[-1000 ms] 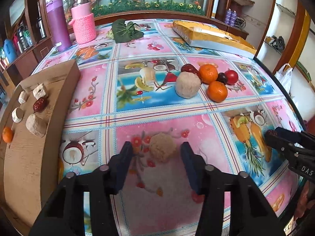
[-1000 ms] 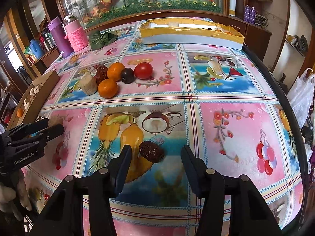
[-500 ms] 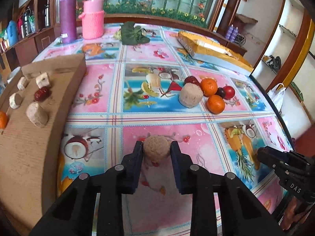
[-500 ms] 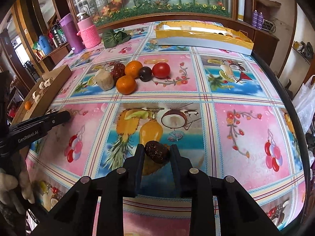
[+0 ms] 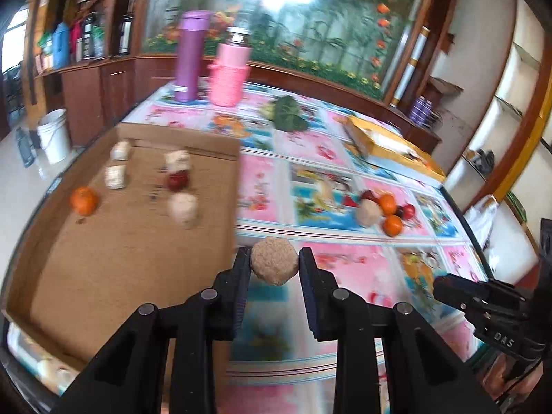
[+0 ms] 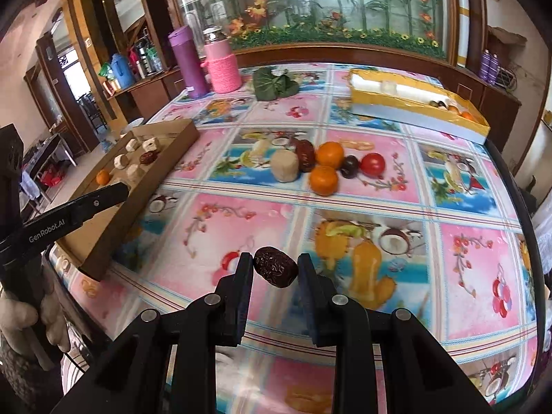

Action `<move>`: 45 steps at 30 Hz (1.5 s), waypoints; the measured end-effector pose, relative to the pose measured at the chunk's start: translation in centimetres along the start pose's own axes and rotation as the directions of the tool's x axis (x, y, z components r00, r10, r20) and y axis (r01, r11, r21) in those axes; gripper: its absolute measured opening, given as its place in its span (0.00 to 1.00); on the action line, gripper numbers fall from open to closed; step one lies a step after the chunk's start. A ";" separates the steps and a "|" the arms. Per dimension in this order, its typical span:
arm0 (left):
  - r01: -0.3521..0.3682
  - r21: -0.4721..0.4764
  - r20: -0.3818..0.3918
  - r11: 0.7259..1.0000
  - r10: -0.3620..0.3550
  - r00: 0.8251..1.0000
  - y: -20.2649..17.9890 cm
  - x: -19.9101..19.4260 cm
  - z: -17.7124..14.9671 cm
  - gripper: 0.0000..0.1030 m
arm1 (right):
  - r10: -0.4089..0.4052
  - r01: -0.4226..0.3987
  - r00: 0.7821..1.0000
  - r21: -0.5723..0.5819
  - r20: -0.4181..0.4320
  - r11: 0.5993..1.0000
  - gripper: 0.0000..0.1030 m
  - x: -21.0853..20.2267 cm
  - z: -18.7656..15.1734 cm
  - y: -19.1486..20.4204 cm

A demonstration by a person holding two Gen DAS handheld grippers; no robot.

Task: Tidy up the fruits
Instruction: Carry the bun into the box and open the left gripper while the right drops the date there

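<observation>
My left gripper is shut on a round beige crumbly cake, held above the tablecloth beside the right edge of the cardboard tray. My right gripper is shut on a dark red wrinkled date, lifted over the tablecloth. In the middle of the table lies a pile of fruit: another beige cake, a date, two oranges, a dark plum and a red tomato. The tray holds several pale cakes, a date and an orange.
A long yellow box lies at the back right. A purple flask, a pink knitted jar and a green leaf stand at the back. A gloved hand holds the left gripper. The table edge curves along the right.
Both grippers went from open around their items to shut on them, then lifted them off the tablecloth. The left one swung toward the cardboard tray with the cake.
</observation>
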State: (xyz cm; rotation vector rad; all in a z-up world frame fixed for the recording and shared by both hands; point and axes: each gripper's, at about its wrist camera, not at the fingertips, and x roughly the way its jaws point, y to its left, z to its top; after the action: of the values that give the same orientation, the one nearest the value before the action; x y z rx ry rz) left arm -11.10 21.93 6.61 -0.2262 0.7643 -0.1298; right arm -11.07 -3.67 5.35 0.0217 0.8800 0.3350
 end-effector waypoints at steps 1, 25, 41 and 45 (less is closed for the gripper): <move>-0.017 -0.013 0.004 1.000 0.017 1.000 1.1 -0.3 0.1 0.27 | 0.018 -0.018 1.000 -0.014 -0.003 1.000 0.28 0.3 0.3 1.1; -0.278 0.012 -0.224 0.961 0.273 0.935 15.1 4.4 4.2 0.27 | 0.230 -0.260 0.956 -0.155 -0.184 0.953 0.28 13.5 7.7 19.1; -0.266 -0.021 -0.257 0.964 0.252 0.933 15.7 5.6 4.4 0.44 | 0.179 -0.217 0.964 -0.194 -0.197 0.957 0.29 17.1 8.6 20.5; -0.251 -0.048 -0.238 0.967 0.233 0.943 16.0 5.2 4.5 0.50 | 0.174 -0.212 0.966 -0.201 -0.190 0.956 0.29 17.1 8.5 20.6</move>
State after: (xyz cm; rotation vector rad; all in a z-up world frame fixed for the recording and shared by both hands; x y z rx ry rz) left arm -3.67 37.06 2.31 -0.1908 1.0239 0.1099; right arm -0.30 21.95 1.14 -0.1286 1.0083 0.6245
